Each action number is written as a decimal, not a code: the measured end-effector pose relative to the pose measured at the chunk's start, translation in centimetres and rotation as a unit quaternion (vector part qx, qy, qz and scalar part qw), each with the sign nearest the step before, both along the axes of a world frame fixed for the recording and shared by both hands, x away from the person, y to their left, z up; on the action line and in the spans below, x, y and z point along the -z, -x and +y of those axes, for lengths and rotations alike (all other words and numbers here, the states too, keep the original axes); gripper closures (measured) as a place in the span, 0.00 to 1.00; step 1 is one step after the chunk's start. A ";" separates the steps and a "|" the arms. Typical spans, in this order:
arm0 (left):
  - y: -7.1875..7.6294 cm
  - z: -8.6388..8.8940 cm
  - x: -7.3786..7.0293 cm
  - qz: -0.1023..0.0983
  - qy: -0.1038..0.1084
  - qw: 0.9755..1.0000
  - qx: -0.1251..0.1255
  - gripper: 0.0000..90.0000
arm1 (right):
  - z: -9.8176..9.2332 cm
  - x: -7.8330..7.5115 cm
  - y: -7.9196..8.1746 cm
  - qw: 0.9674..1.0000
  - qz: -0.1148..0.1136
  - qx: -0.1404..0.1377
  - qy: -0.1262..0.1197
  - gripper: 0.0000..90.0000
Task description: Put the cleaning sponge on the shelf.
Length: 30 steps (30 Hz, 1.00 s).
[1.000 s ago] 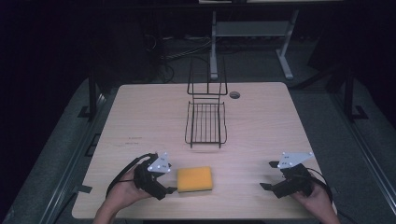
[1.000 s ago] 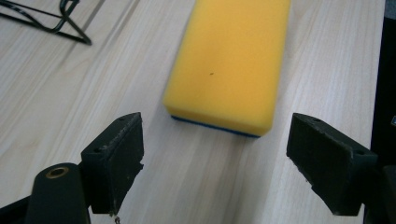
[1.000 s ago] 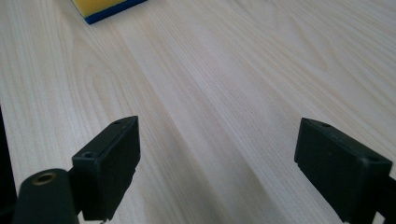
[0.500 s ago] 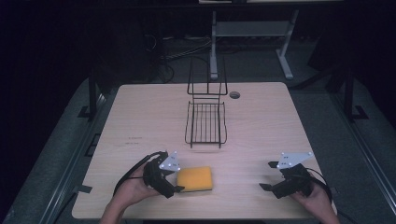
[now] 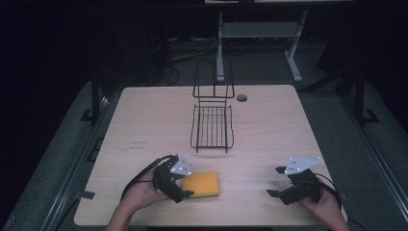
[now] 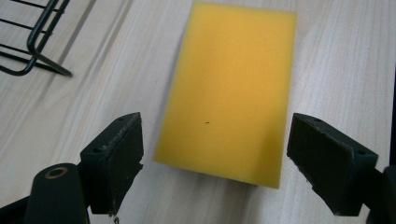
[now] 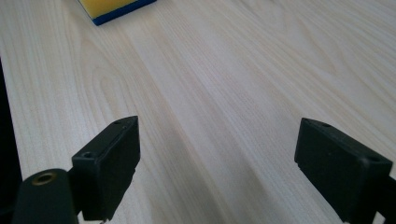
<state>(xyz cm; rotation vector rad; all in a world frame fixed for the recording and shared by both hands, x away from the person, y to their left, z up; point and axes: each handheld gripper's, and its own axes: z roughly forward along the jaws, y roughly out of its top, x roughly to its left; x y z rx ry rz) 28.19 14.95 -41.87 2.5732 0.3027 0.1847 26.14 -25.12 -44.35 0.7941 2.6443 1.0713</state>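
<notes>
Table-level right gripper view reveals sponge's blue underside.

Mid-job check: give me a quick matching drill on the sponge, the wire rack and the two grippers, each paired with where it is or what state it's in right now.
Things:
1. yellow sponge
2. wire rack
3. left gripper
4. right gripper

Places or states:
A. open over bare wood at the near right of the table
B. standing at the table's middle, beyond the sponge
C. lying flat near the front edge
D. open, one jaw on each side of the sponge's near end

Pairs: 1-C, 2-B, 3-D, 4-A
</notes>
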 end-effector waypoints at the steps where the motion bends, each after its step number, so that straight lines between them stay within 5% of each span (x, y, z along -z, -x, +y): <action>1: 0.0 -0.1 0.0 0.002 0.000 1.000 -0.003 0.20 | 0.0 0.0 0.0 1.000 0.000 -0.001 0.000 0.15; 30: -0.7 -2.0 0.1 0.011 -0.010 1.000 0.016 0.20 | 0.3 0.0 -0.1 1.000 0.001 -0.007 -0.001 0.15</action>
